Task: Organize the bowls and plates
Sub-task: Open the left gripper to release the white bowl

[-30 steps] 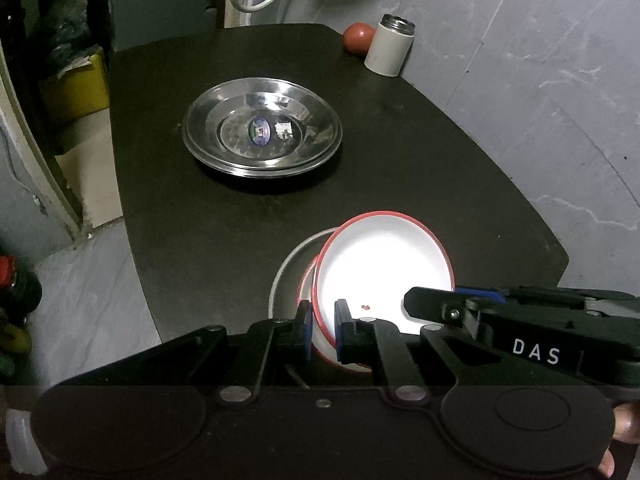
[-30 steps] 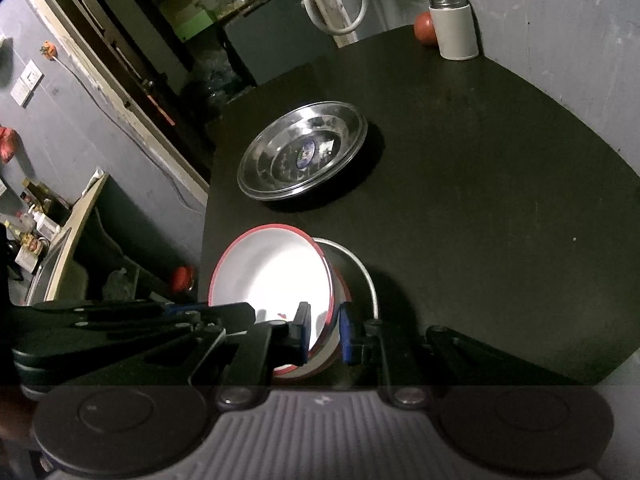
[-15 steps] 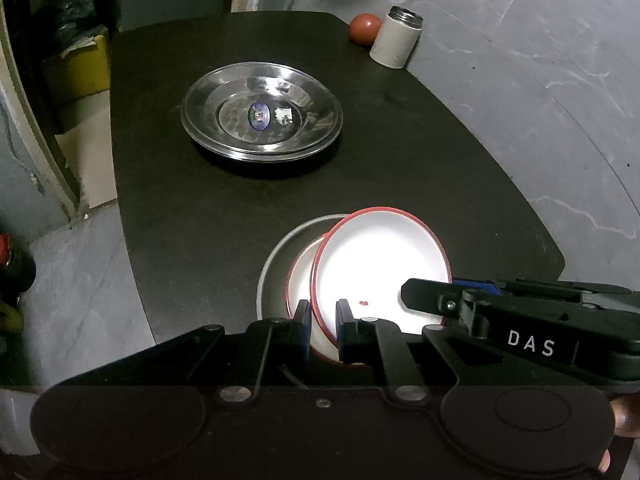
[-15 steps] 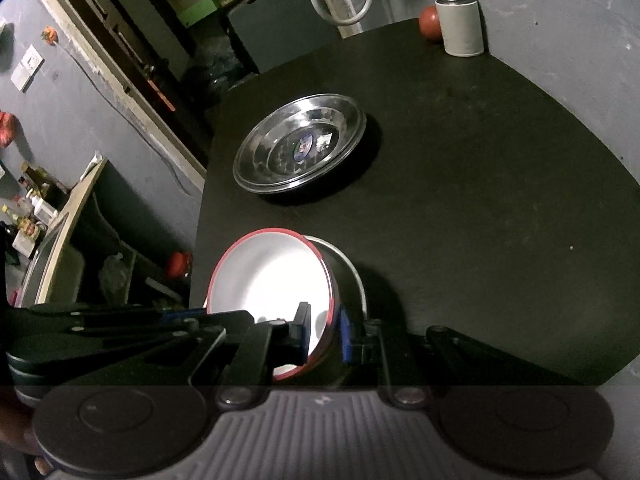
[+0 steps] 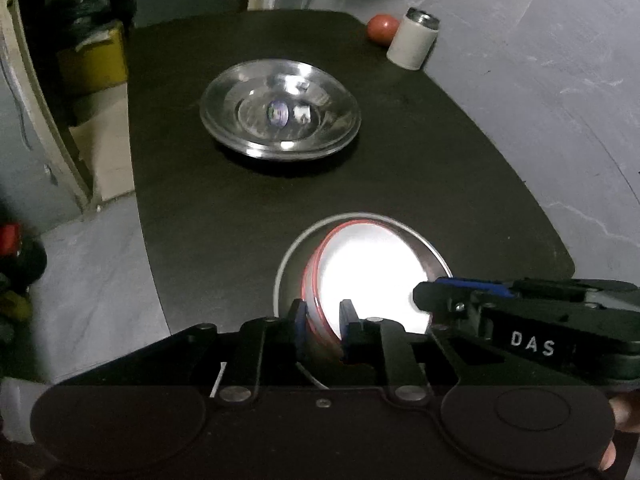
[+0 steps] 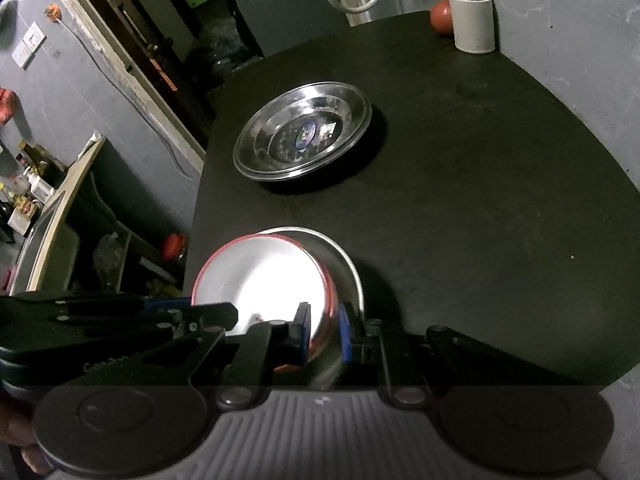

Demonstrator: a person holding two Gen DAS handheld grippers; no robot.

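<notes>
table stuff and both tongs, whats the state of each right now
red-rimmed white bowls: nested, sitting inside the steel bowl, both tongs on their rim
steel bowl: upright on the table
steel plates: stacked, lying flat, untouched
white canister: upright, top looks open
left tongs: shut on the bowls' rim
right tongs: shut on the bowls' rim

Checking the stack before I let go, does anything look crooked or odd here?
The red-rimmed bowl sits off-centre in the steel bowl, crowding one side. Both tools, left and right, straddle the rims. The steel plates look neat.
</notes>
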